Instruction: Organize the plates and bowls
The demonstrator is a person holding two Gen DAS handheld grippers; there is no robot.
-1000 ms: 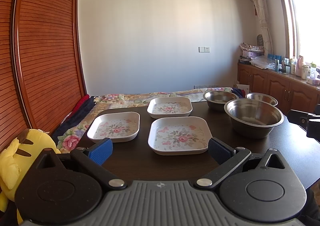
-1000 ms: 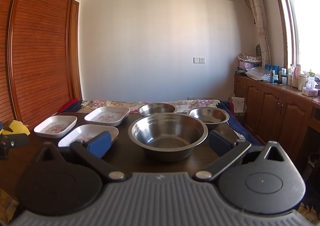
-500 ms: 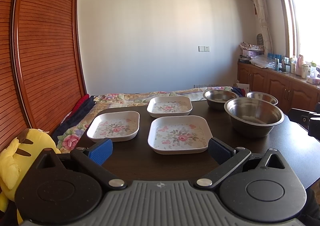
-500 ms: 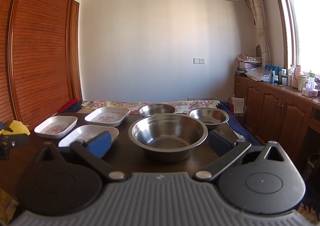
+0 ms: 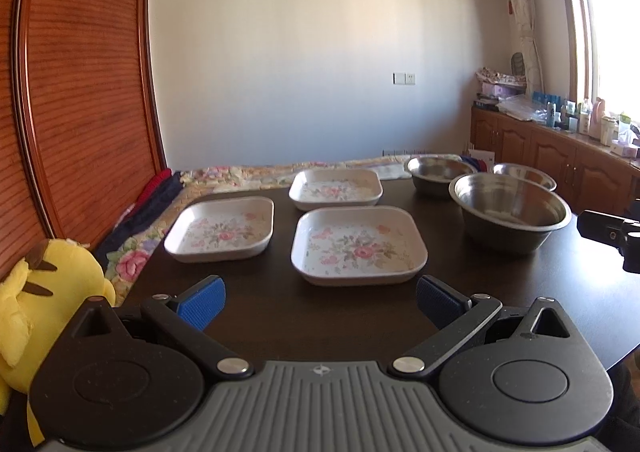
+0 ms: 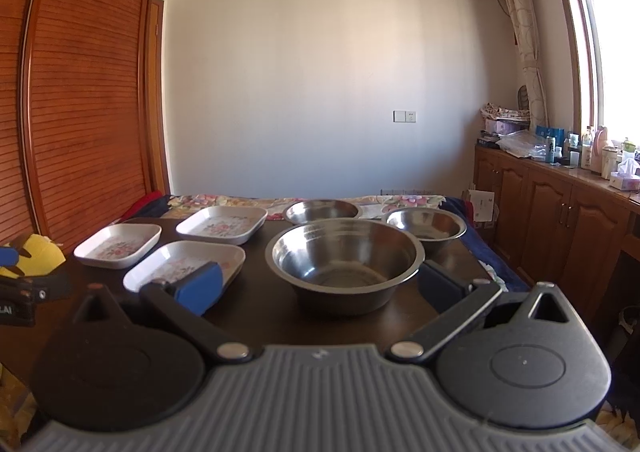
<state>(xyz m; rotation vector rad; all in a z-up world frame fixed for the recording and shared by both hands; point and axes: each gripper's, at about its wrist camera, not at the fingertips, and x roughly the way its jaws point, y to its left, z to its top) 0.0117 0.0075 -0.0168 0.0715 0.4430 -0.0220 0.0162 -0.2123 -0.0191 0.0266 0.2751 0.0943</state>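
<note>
Change: left view has dipped slightly; plates (image 5: 358,245), bowls (image 6: 346,257) unmoved.
Left gripper (image 5: 319,301): level before plates, released, empty.
Right gripper (image 6: 318,288): level before big bowl, released, empty.

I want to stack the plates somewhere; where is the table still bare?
Bare wood runs along the near table edge, before the nearest plate and big bowl. The far half is crowded with plates and bowls.

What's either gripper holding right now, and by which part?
Nothing. Left gripper and right gripper are both open and empty; the plates and bowls sit untouched on the table.
</note>
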